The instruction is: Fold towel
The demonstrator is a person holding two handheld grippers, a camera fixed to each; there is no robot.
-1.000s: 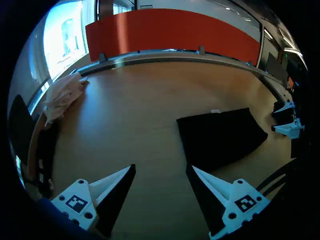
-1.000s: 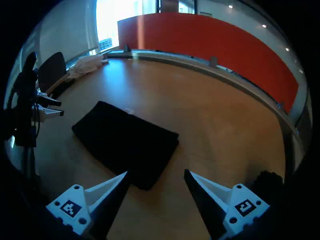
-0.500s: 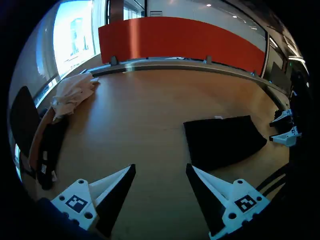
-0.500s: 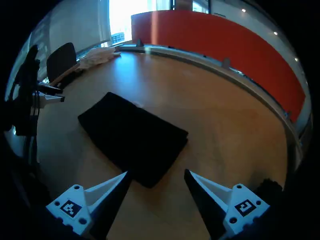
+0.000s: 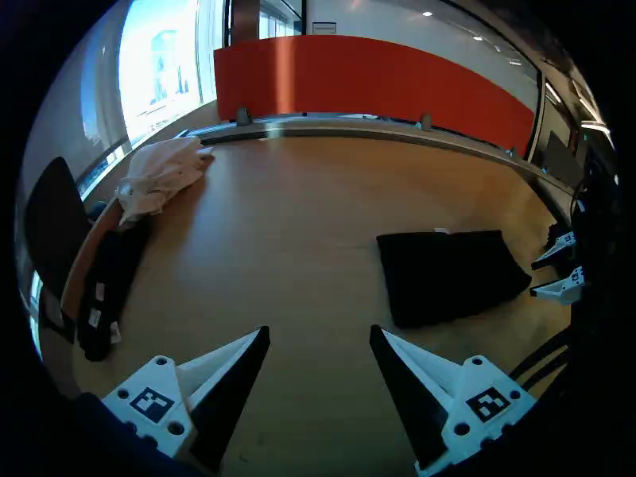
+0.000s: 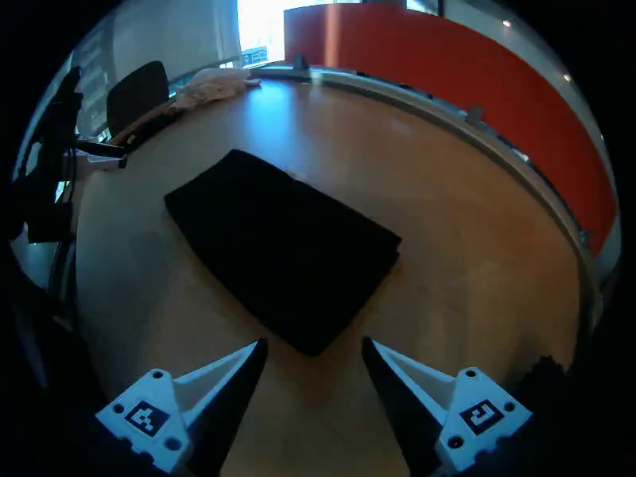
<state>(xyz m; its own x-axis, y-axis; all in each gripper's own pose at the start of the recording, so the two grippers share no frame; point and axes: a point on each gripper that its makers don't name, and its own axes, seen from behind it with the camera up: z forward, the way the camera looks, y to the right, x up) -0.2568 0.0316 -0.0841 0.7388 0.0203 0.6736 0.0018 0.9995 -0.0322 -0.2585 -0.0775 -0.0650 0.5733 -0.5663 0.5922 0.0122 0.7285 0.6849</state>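
Two handheld grippers hover over a wooden table where a black towel lies flat, folded into a neat rectangle. In the left gripper view, the left gripper points at bare wood, its jaws spread wide with nothing between them. The towel sits ahead and to its right, well apart from its fingers. In the right gripper view, the right gripper also holds its jaws spread and empty. The towel's nearest corner appears in the gap between its fingertips, but whether they touch the cloth cannot be told. Each view also catches the other gripper farther off, beside the towel's far end and too small to read its jaws. A heap of pale cloth rests at the table's far corner near a dark chair. A red partition runs along the far edge.
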